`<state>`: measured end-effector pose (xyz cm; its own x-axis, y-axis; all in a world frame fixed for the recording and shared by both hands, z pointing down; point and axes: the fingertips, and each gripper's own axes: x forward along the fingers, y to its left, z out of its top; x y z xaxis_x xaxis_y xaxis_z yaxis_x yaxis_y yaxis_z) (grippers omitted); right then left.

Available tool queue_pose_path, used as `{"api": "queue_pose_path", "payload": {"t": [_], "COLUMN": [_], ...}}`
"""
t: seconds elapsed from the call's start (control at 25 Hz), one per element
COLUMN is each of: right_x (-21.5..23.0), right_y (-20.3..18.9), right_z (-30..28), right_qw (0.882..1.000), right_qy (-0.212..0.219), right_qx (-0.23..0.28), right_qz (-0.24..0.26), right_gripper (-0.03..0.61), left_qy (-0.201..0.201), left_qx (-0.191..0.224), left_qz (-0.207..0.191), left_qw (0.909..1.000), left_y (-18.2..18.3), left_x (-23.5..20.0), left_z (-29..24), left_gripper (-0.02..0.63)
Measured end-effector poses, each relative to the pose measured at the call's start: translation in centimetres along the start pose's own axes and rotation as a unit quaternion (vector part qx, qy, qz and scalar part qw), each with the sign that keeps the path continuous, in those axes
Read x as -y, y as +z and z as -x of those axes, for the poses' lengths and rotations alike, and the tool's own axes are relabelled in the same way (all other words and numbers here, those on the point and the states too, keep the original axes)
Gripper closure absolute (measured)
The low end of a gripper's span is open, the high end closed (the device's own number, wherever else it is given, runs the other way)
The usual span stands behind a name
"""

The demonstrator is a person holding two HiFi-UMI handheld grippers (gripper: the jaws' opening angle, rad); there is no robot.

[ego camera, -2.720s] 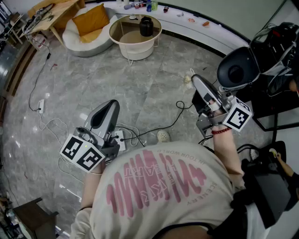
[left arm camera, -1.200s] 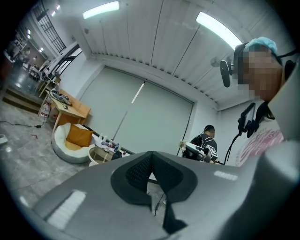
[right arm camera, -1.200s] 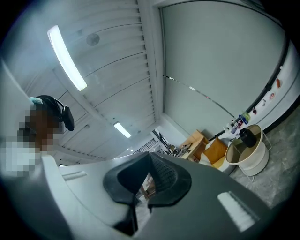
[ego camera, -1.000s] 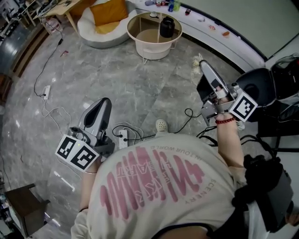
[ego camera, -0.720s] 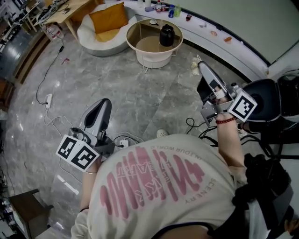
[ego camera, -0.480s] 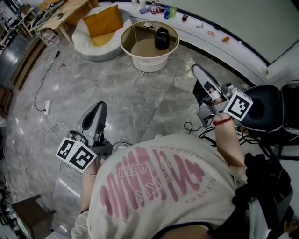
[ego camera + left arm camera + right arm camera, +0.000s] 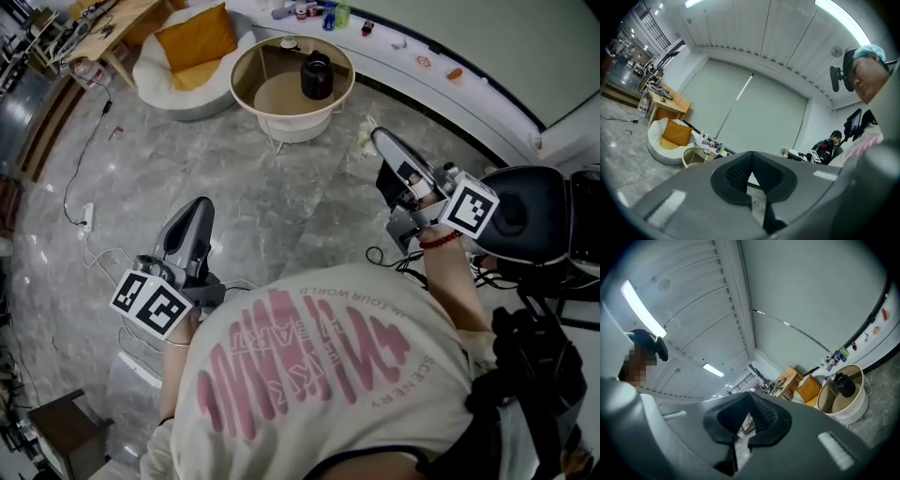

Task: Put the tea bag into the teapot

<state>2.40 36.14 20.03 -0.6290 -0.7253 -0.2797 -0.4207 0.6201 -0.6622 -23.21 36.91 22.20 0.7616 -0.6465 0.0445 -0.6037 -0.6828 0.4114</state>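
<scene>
Clearly the step in hand is the approach, since the black teapot [image 7: 317, 77] stands on the round bench [image 7: 277, 94] well ahead of the person, across a stretch of grey floor [image 7: 272, 197]. Neither tool is near it. To do this well, I judge the person should close in until the bench sits directly below the head view, stepping over the cables [image 7: 94, 253] that trail on the floor. Next comes finding the tea bag before anything else. It cannot be made out from here. A small pale thing [image 7: 289, 43] sits at the far edge of the bench beside the teapot, but it is too small to tell what it is. The teapot's top should also be checked for a lid, which this distance does not show. The left hand-held gripper [image 7: 199, 206] is held out level in front of the body, its jaws closed together with nothing between them. The right hand-held gripper [image 7: 379, 138] points slightly upward toward the bench, jaws likewise pressed together and empty. So one of them will need to open before it can pinch the bag.
</scene>
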Motion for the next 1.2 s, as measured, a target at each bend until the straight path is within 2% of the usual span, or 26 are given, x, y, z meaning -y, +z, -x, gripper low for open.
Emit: {"api": "queue_pose_path", "payload": {"t": [0.32,0.72,1.2], "right_x": [2.5,4.3,5.4], "right_y": [1.0,2.6,2.4], "right_z": [0.5,1.2,1.2], "right_qw": [1.0,0.999,0.998], "right_qy": [-0.011,-0.033,-0.048], "right_qx": [0.013,0.017,0.022], "right_qz": [-0.017,-0.014,-0.025], "right_gripper": [0.569,0.569,0.569], "left_qy": [-0.001,-0.016,-0.031], "left_qx": [-0.014,-0.028,-0.026], "left_qz": [-0.003,0.015,0.043], "left_qw": [0.9999,0.9994,0.9982], "left_y": [0.1,-0.7,-0.4], "left_x": [-0.4,-1.0,-2.0], "left_z": [-2.5,-5.6,-8.1], "left_gripper": [0.595,0.595,0.595]}}
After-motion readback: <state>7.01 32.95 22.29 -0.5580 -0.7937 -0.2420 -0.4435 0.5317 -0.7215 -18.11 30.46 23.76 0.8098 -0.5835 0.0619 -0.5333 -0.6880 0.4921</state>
